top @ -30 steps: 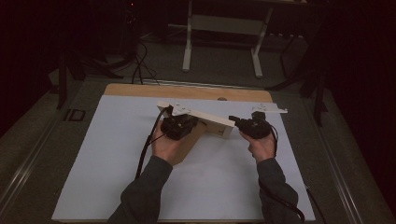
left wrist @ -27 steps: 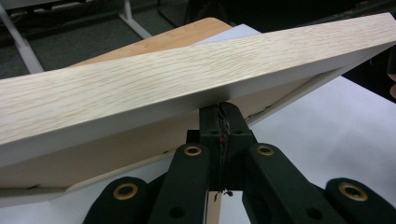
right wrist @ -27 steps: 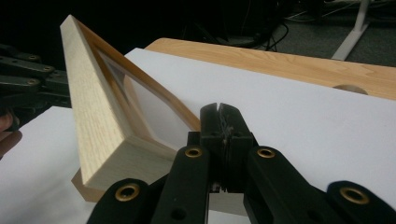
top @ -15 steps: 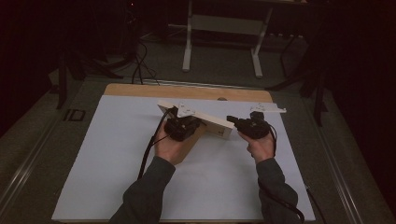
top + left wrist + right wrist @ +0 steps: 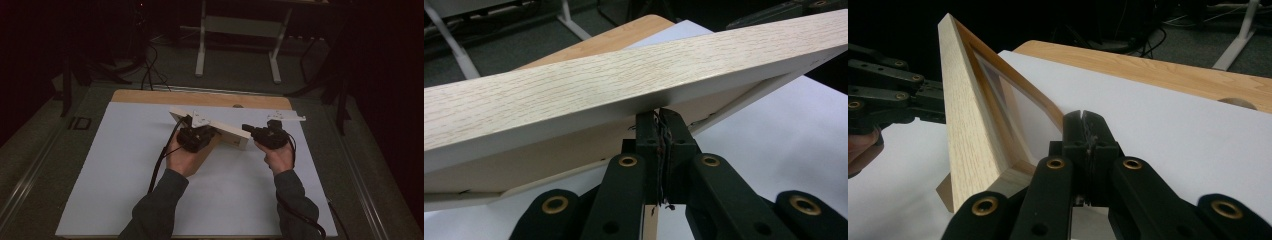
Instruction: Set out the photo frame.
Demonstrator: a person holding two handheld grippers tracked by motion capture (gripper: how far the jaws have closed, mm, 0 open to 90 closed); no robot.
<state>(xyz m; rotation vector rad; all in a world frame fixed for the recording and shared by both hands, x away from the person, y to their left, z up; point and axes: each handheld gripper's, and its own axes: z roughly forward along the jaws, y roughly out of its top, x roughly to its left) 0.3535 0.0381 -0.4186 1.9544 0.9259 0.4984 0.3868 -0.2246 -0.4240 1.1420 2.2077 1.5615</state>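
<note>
My left gripper (image 5: 196, 135) was pressed shut under the back of the wooden picture frame (image 5: 225, 131) — tilted up off the white sheet (image 5: 120, 170) near the table's far edge — while my right gripper (image 5: 260, 134) sat closed at the frame's right end, jaws together.

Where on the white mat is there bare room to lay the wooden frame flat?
Bare white mat left of the left tool, and the near strip between the forearms. It is crowded behind, where the wooden frame tilts between both tools, with the right tool at its end.
</note>
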